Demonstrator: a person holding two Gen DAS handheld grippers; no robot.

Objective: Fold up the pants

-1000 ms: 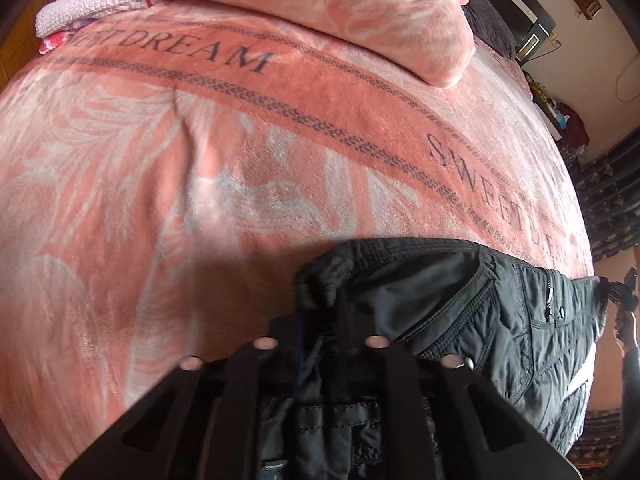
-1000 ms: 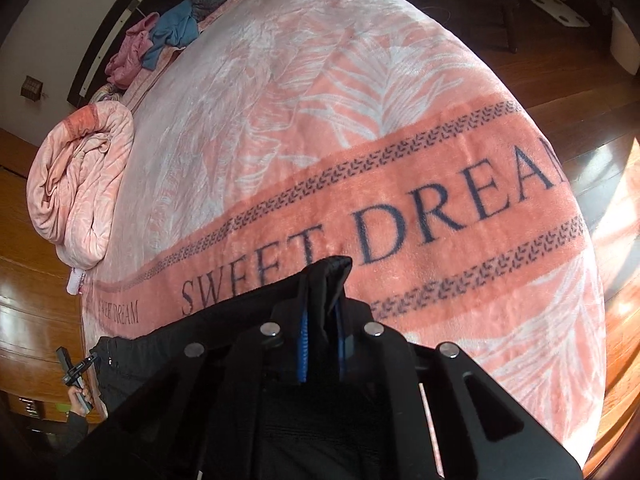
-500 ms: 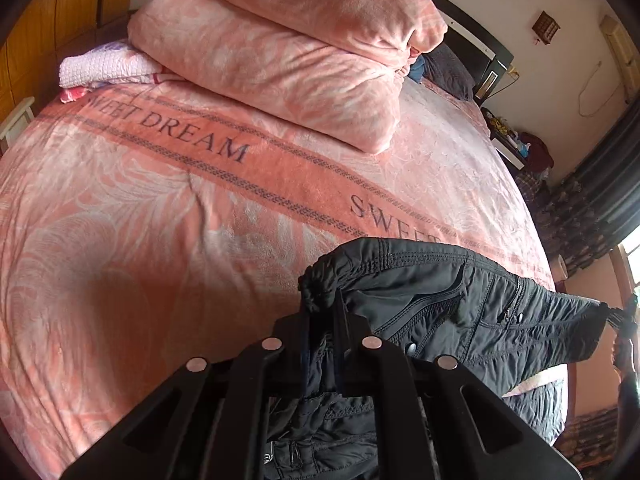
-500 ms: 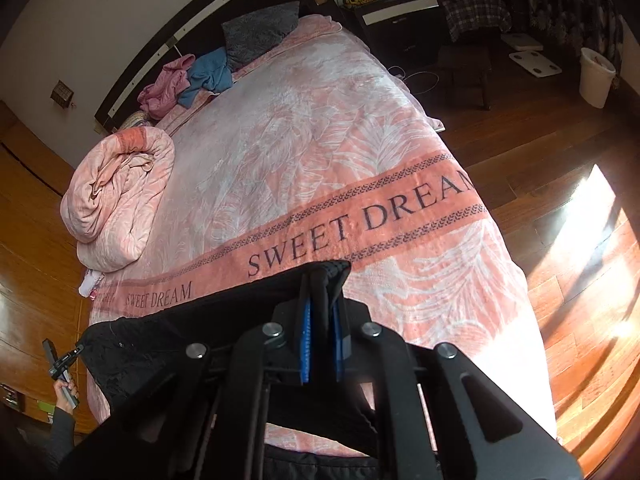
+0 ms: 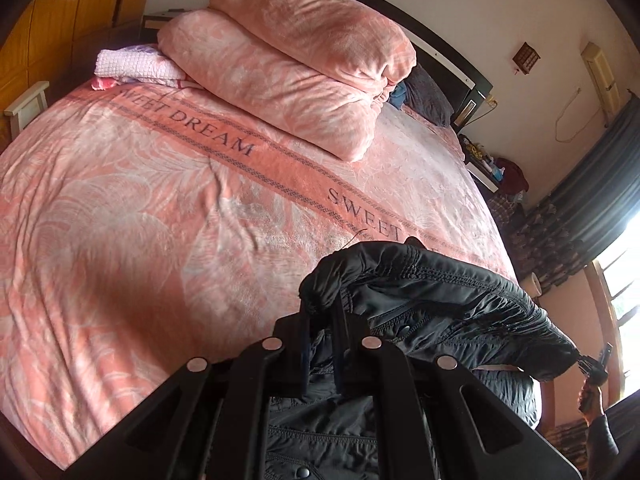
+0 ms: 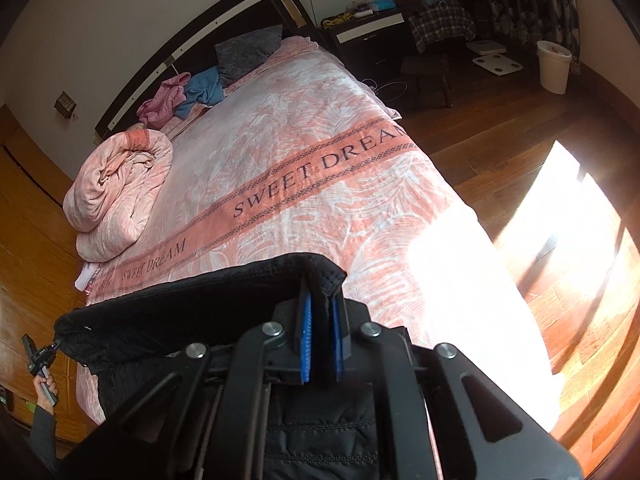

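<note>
Black quilted pants [image 5: 432, 304] hang stretched by the waistband between my two grippers, above the pink bed. My left gripper [image 5: 322, 308] is shut on one end of the waistband. My right gripper [image 6: 320, 300] is shut on the other end of the pants [image 6: 192, 312], the fabric pinched between its blue pads [image 6: 306, 336]. The rest of the pants hangs down below the grippers, mostly hidden. The other gripper shows small at the far end of the pants in each view: the right one in the left wrist view [image 5: 596, 368], the left one in the right wrist view [image 6: 40, 360].
The bed carries a pink "SWEET DREAM" blanket [image 5: 160, 208]. A rolled pink duvet [image 5: 304, 60] and a white folded towel [image 5: 132, 66] lie near the headboard. Loose pink and blue clothes [image 6: 188, 94] and a grey pillow [image 6: 248, 52] lie there too. Wooden floor [image 6: 560, 160] and a white bin [image 6: 554, 66] are beside the bed.
Both grippers have risen with the pants, lifting the waistband well above the blanket; more of the bed and room comes into view.
</note>
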